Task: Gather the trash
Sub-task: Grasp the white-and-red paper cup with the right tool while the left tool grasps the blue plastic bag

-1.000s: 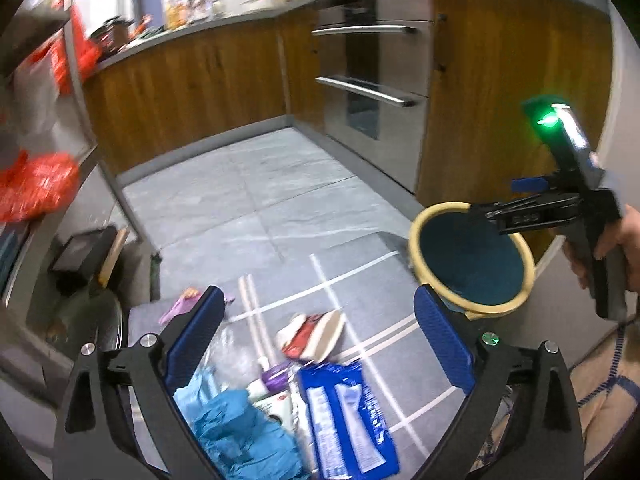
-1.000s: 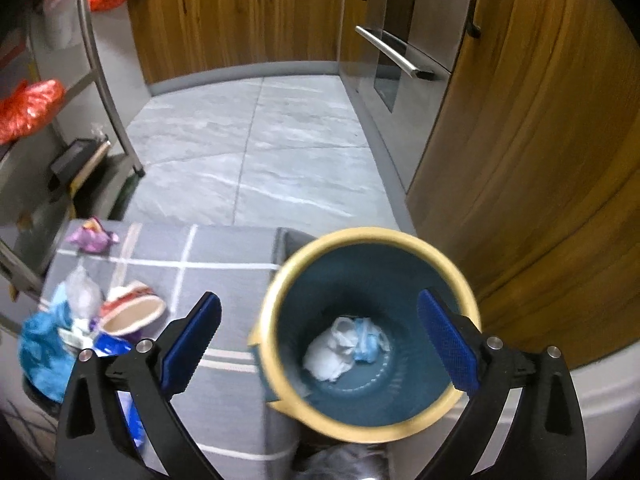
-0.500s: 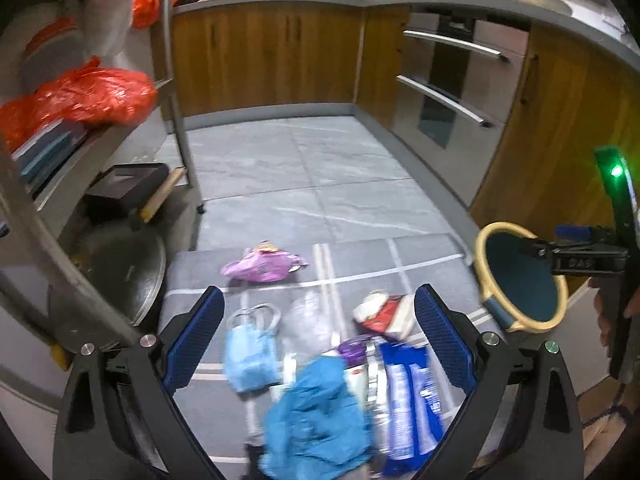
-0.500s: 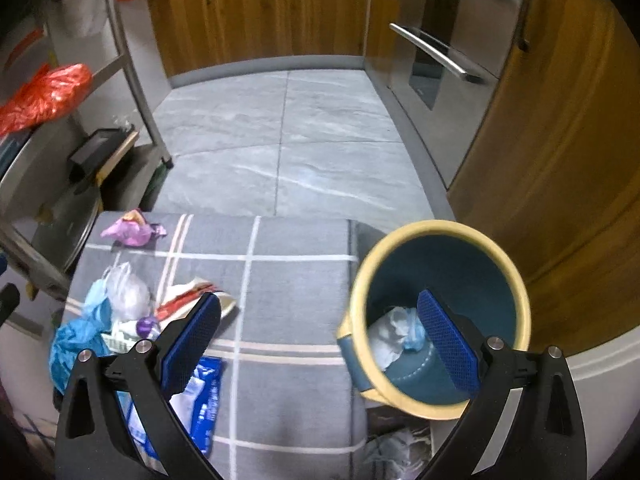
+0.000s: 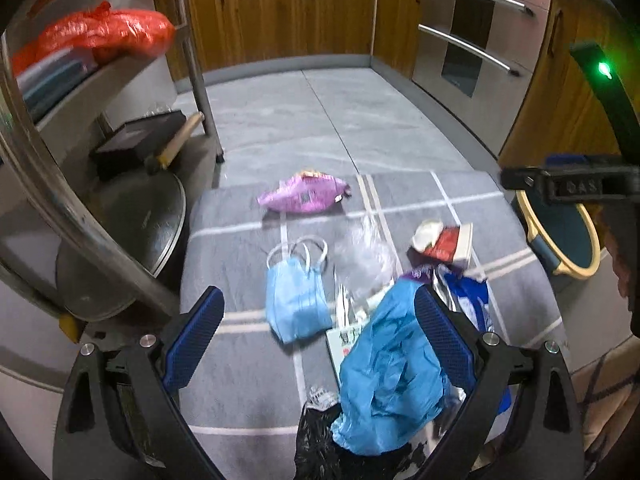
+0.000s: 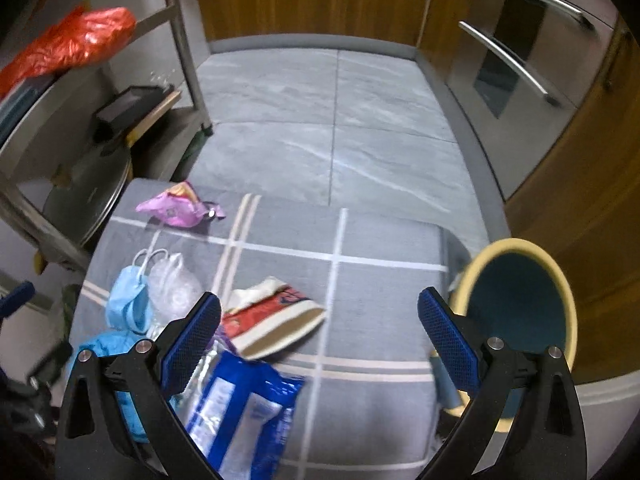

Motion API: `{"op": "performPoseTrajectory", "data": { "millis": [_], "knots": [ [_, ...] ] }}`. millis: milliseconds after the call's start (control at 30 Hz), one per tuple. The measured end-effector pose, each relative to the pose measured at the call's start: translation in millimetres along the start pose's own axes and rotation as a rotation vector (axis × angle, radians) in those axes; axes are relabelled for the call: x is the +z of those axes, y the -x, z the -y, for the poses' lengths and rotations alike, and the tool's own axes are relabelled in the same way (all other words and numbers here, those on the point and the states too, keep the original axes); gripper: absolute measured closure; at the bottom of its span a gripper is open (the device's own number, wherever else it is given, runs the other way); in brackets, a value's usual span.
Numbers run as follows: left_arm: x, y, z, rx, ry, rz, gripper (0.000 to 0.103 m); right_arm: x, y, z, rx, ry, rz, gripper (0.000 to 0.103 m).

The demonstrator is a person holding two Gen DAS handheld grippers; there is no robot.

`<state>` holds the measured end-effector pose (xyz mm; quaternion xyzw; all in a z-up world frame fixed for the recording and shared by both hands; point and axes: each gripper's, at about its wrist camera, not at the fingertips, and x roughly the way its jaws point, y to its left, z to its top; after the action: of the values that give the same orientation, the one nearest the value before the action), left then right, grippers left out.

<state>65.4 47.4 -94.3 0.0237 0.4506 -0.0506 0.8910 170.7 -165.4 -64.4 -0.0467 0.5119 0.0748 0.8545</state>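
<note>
Trash [image 5: 384,364]: crinkled plastic, soft blue mask [image 5: 296,300]

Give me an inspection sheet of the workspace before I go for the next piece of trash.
Surface: grey checked cloth, partly bare.
Job's things: blue mask, clear bag, pink wrapper, red-and-white wrapper, blue packet and crumpled blue sheet lie on the cloth; bin stands off its right edge.
Clutter: black bag at the near edge.
Grippers: left gripper open over the pile; right gripper open, holding nothing.
Cables: nothing seen.
Surroundings: metal shelf with orange bags, wooden cabinets, oven.
</note>
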Motion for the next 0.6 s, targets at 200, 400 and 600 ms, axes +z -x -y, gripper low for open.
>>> {"op": "performPoseTrajectory", "data": {
  "millis": [200, 400, 600],
  "knots": [
    [-8, -12, 10, -0.042, -0.058, -0.038, 0.009, 3, -31, -15, -0.05, -0.014, -0.033, 0.005],
    [-3, -20, 17, -0.066, -0.044, -0.056, 0.01, 0, -60, -8, -0.025, -0.097, -0.092, 0.005],
    [-4, -30, 21, -0.068, -0.044, -0.097, 0.015, -4, -75, -11, 0.014, -0.083, -0.14, 0.006]
  ]
}}
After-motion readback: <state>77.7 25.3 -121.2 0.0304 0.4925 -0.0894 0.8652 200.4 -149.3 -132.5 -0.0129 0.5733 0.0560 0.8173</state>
